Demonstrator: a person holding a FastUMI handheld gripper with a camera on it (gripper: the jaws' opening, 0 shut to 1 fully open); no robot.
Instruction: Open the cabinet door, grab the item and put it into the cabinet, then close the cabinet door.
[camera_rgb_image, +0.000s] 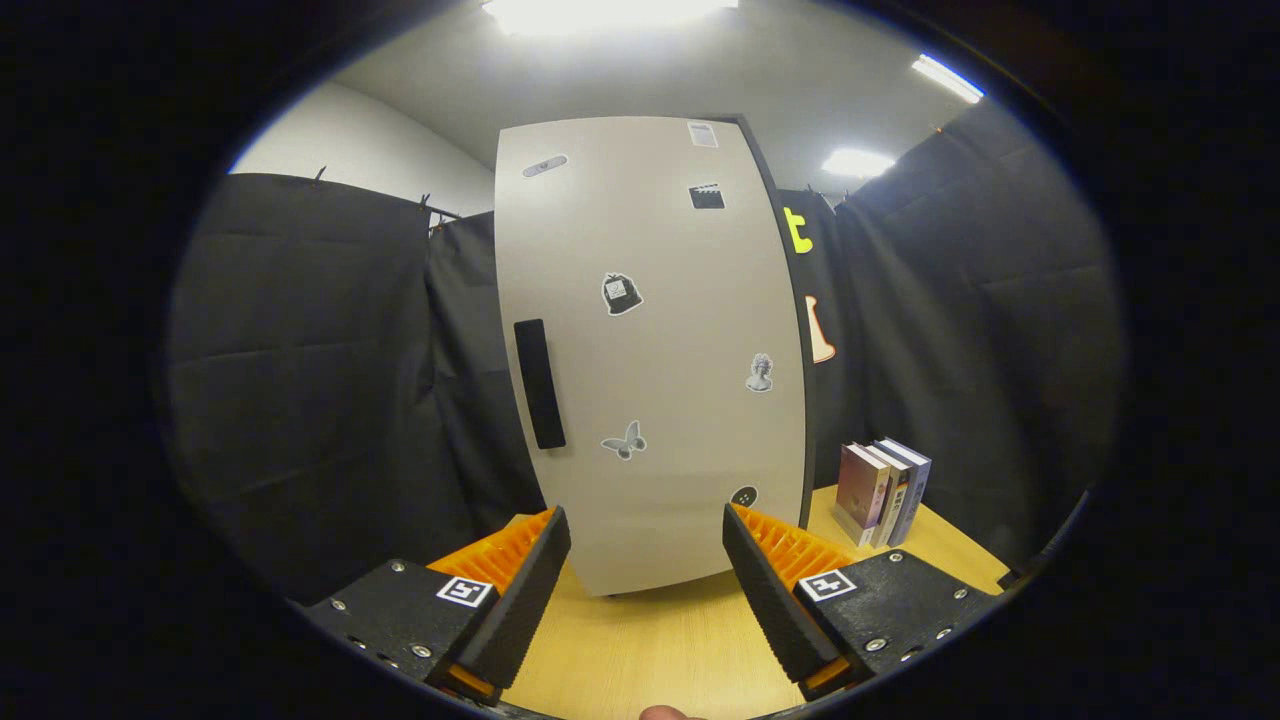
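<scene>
A tall pale cabinet (660, 340) stands on the wooden table (650, 640) just beyond my fingers, its door shut and dotted with small stickers. A dark vertical handle (540, 384) sits near the door's left edge. To the right of the cabinet, several books (885, 493) stand upright side by side on the table. My gripper (647, 535) is open, its fingers spread wide with nothing between them, pointing at the lower part of the door.
Black cloth walls close in behind and on both sides of the cabinet. The table's edge runs close past the books on the right. A fingertip (665, 713) shows at the very bottom.
</scene>
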